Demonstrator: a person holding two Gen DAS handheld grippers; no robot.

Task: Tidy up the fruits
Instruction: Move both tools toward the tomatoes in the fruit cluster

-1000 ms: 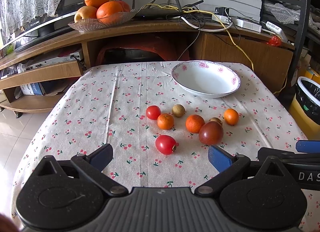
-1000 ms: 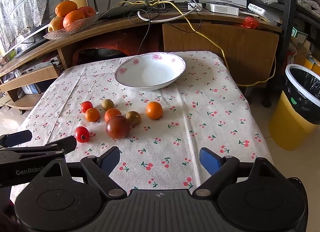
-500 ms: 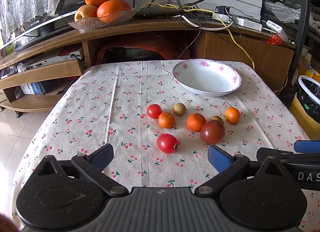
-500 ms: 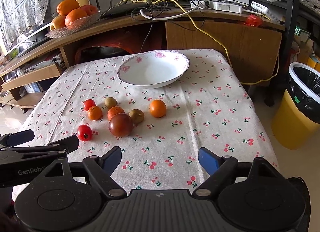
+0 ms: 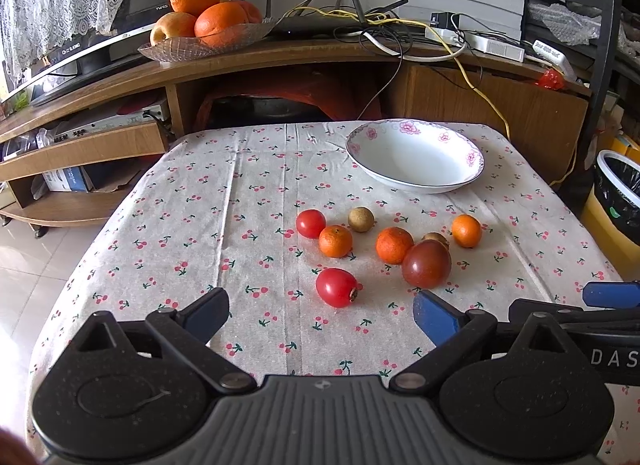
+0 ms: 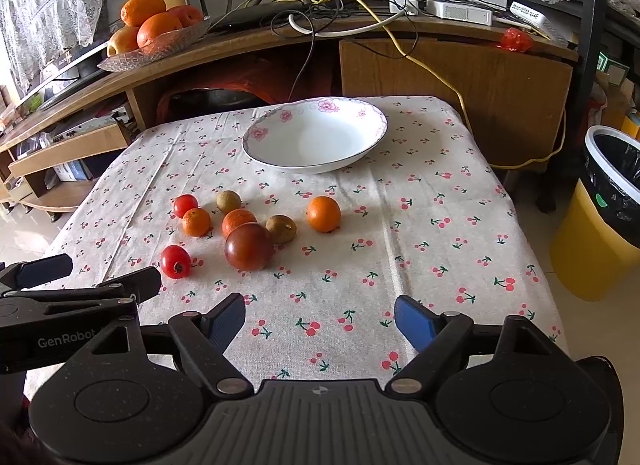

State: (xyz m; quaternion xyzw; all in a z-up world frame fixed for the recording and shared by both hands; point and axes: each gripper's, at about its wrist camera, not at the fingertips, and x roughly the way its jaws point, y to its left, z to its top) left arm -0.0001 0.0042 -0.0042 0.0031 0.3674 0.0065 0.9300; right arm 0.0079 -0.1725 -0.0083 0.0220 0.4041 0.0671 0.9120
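Several small fruits lie loose on the cherry-print tablecloth (image 5: pixel 248 201): a near red tomato (image 5: pixel 336 287), a far red tomato (image 5: pixel 310 223), three small oranges (image 5: pixel 335 241), two brown longan-like fruits (image 5: pixel 361 219) and a large dark red tomato (image 5: pixel 426 263). An empty white bowl (image 5: pixel 414 153) with pink flowers stands behind them. My left gripper (image 5: pixel 320 315) is open just short of the near red tomato. My right gripper (image 6: pixel 320 323) is open over bare cloth, right of the dark tomato (image 6: pixel 249 246); the bowl (image 6: pixel 316 140) lies far ahead.
A wooden TV stand behind the table carries a glass dish of oranges (image 5: pixel 208 31), a router and tangled cables (image 5: pixel 376 25). A yellow bin with a black liner (image 6: pixel 600 217) stands off the table's right side. Tiled floor lies to the left.
Both grippers have edged forward toward the fruits, which look slightly larger and nearer. Nothing has been grasped and both stay open.
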